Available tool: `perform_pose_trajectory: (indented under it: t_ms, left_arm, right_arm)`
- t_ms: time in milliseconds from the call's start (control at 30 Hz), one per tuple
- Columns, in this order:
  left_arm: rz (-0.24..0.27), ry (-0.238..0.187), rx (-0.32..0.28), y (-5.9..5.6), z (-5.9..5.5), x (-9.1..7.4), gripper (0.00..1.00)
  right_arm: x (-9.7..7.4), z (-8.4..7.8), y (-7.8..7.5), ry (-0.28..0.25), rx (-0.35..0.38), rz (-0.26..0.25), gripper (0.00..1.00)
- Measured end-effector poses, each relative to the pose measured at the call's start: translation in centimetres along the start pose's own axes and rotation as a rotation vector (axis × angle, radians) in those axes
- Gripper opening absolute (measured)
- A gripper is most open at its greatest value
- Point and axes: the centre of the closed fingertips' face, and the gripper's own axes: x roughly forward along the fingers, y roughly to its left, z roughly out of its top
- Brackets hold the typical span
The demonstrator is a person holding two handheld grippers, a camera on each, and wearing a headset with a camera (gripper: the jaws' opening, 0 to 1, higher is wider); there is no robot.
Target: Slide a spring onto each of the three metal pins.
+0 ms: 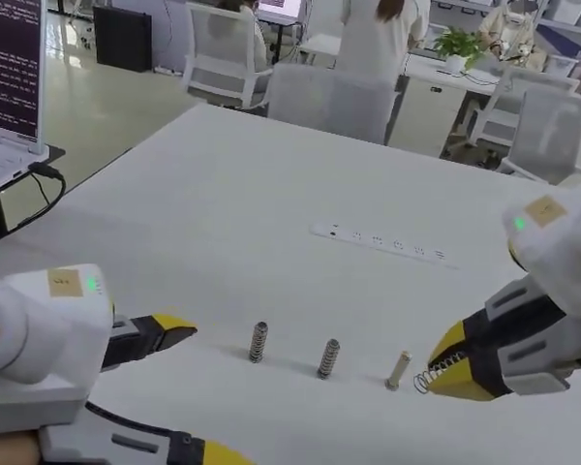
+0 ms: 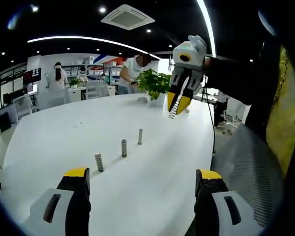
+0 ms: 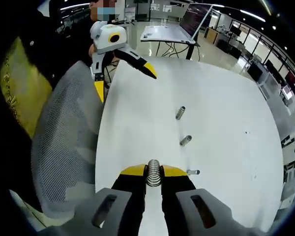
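Your right tongs (image 3: 154, 171) grip one spring (image 1: 434, 370), lower right in the head view. Your left tongs (image 2: 142, 173) stand open. Bench (image 1: 223, 194), lower centre: two sprung pins (image 1: 259, 342) (image 1: 328, 358), one bare pin (image 1: 398, 370).

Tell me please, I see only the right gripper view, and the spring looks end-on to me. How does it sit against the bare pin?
Observer: In the head view the spring sticks out of the right gripper toward the bare pin; its free end is beside the pin, not on it.
Operator: Is the left gripper empty?
Observer: Yes; the left gripper view shows its jaws wide apart, nothing between them.
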Motion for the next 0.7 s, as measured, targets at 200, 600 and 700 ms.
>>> perform_pose_trajectory:
  t_ms: [200,600,700]
  left_arm:
    - [-0.002,0.003,0.003,0.0,-0.1,0.1,0.85]
    - [-0.001,0.004,0.006,-0.1,-0.1,0.2,0.85]
    - [0.0,0.006,0.006,-0.1,-0.1,0.2,0.84]
  right_arm:
    - [-0.1,-0.7,-2.2,0.067,-0.012,-0.016,0.08]
    - [1.4,-2.0,-6.1,0.168,0.003,0.005,0.08]
    - [1.8,-2.1,-7.1,0.177,0.01,0.008,0.08]
